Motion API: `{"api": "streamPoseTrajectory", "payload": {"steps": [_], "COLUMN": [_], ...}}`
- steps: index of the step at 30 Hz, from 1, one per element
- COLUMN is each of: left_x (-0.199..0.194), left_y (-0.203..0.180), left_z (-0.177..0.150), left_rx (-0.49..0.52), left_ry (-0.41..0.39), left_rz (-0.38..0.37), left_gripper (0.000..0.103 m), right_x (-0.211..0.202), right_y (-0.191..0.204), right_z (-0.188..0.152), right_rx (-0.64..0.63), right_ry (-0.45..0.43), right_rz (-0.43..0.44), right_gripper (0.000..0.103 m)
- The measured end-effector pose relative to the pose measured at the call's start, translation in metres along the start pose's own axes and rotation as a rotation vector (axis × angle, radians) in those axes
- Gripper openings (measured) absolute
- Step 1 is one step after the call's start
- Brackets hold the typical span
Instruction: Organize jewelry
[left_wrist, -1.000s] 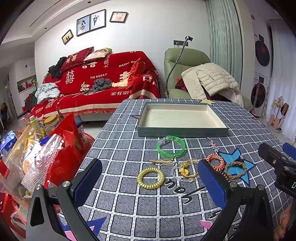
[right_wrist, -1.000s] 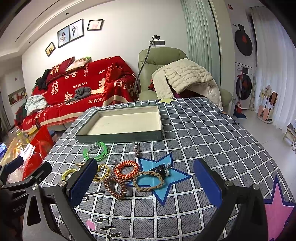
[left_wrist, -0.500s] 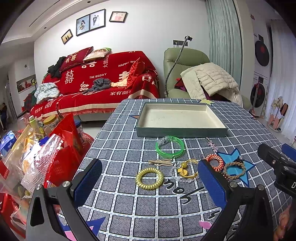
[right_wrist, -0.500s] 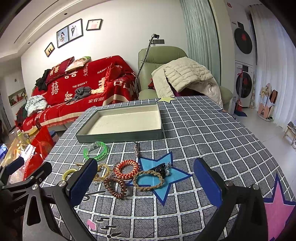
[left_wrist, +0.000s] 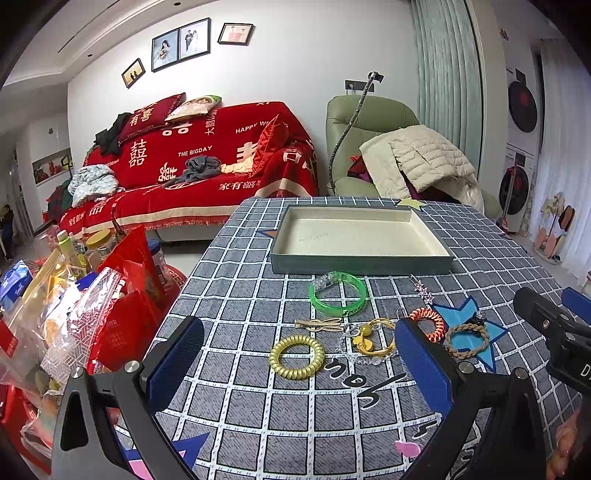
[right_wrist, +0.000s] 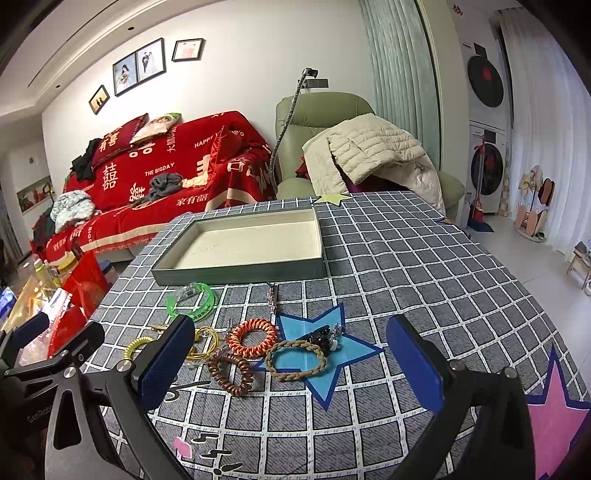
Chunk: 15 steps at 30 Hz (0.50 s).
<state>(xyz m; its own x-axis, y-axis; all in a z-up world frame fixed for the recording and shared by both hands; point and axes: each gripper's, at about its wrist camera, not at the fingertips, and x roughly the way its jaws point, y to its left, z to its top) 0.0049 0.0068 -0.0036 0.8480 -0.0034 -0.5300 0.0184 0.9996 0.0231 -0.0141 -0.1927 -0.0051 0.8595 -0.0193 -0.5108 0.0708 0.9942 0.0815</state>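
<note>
An empty grey tray (left_wrist: 362, 265) (right_wrist: 240, 272) with a cream inside stands at the far side of the checked tablecloth. In front of it lie a green bangle (left_wrist: 338, 294) (right_wrist: 190, 298), a yellow coil ring (left_wrist: 296, 356), a gold clip (left_wrist: 320, 325), a yellow bead bracelet (left_wrist: 371, 339), an orange coil ring (left_wrist: 428, 325) (right_wrist: 252, 337), a braided tan ring (left_wrist: 466, 339) (right_wrist: 295, 360), a brown coil ring (right_wrist: 229, 373) and a star hairpin (left_wrist: 423, 290). My left gripper (left_wrist: 299, 365) is open and empty, near the yellow coil. My right gripper (right_wrist: 291, 363) is open and empty, above the braided ring.
Bags of snacks and bottles (left_wrist: 62, 295) crowd the floor left of the table. A red sofa (left_wrist: 192, 173) and a green armchair with a jacket (left_wrist: 402, 162) stand behind. The table edge falls off to the right (right_wrist: 517, 280).
Both grippers stay open and nearly still. The left wrist view has shifted very slightly; the jewelry has not moved.
</note>
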Motion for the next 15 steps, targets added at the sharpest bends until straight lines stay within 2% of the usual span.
{"api": "streamPoseTrajectory", "payload": {"steps": [15], "left_x": [0.0012], "left_y": [-0.0022], "left_z": [0.0015], "left_rx": [-0.001], "left_ry": [0.011], "left_rz": [-0.007], "left_gripper": [0.103], "right_x": [-0.0027], "right_y": [0.0013], "right_z": [-0.0038], "right_rx": [0.007], "right_ry": [0.002], "right_rz": [0.0], "right_gripper": [0.103]}}
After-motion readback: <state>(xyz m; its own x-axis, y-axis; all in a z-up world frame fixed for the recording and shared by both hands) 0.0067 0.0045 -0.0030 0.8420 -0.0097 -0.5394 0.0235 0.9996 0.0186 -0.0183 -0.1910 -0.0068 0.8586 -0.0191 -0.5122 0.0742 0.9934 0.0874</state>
